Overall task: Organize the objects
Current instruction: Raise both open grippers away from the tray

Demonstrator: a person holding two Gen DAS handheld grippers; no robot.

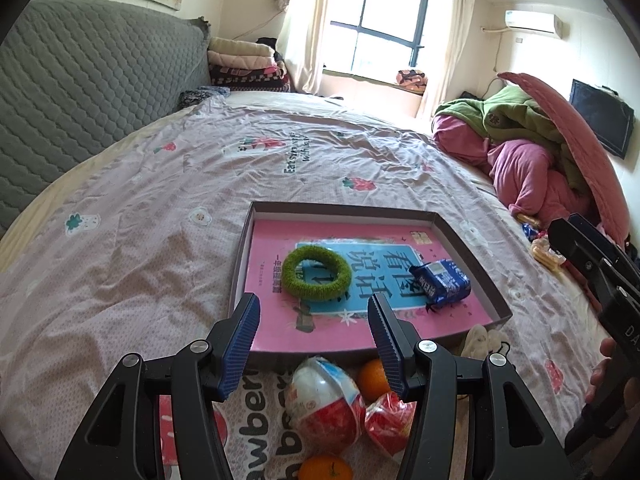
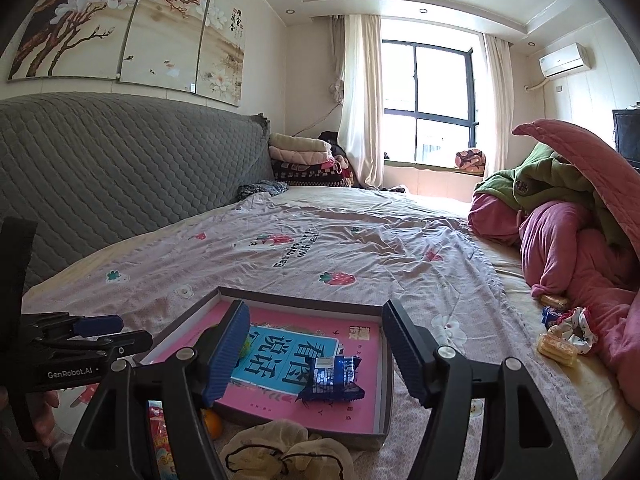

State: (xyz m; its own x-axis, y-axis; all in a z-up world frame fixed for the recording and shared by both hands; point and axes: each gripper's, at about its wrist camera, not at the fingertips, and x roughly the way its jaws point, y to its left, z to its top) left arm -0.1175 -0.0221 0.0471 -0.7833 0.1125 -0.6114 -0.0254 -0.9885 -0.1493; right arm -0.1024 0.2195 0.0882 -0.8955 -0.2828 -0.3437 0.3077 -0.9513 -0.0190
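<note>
Pink-lined tray [image 1: 460, 236] holds one green ring [image 1: 317, 273] and one blue packet [image 1: 442, 281]; two oranges [image 1: 373, 378] lie outside. Left gripper [image 1: 314, 346] jaws spread, empty; right gripper [image 2: 316, 350] jaws opening, empty.

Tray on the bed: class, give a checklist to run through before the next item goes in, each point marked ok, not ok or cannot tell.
1. Tray has bare floor left: ok.
2. Green ring lies inside tray: ok.
3. Blue packet lies inside tray: ok.
4. Left tool empty, jaws apart: ok.
5. Right tool empty, jaws opening: ok.
6. Orange all in tray: not ok, lies outside on the sheet.
</note>
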